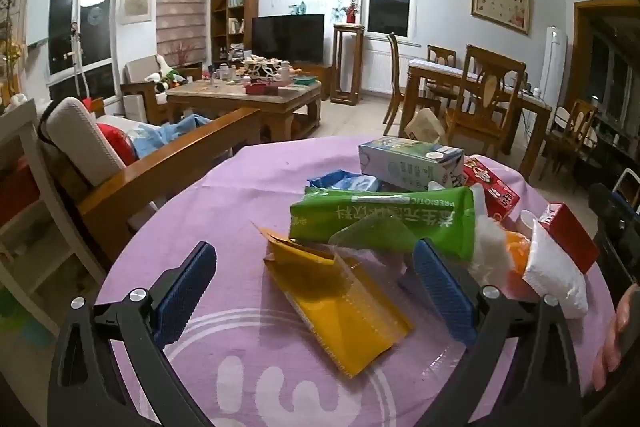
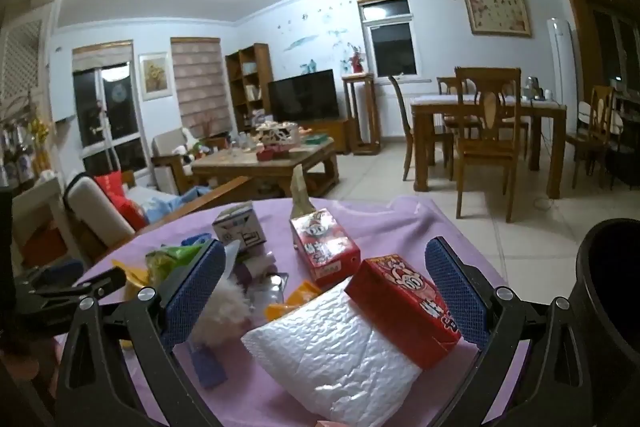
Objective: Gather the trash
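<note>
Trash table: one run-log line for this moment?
left tool: open over yellow wrapper | right tool: open over red carton | nothing held

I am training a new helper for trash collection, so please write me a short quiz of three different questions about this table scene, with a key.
1. True or false: the left gripper is closed on the flat yellow plastic pouch.
2. Which item lies between the open fingers of the right gripper?
A. the long green plastic snack bag
B. the white bubble-wrap mailer with the small red carton resting on it
C. the white and green milk carton
3. Fill in: all the trash lies on a round table under a ____ cloth.

Key
1. False: its jaws stand open around the pouch.
2. B
3. purple
</note>
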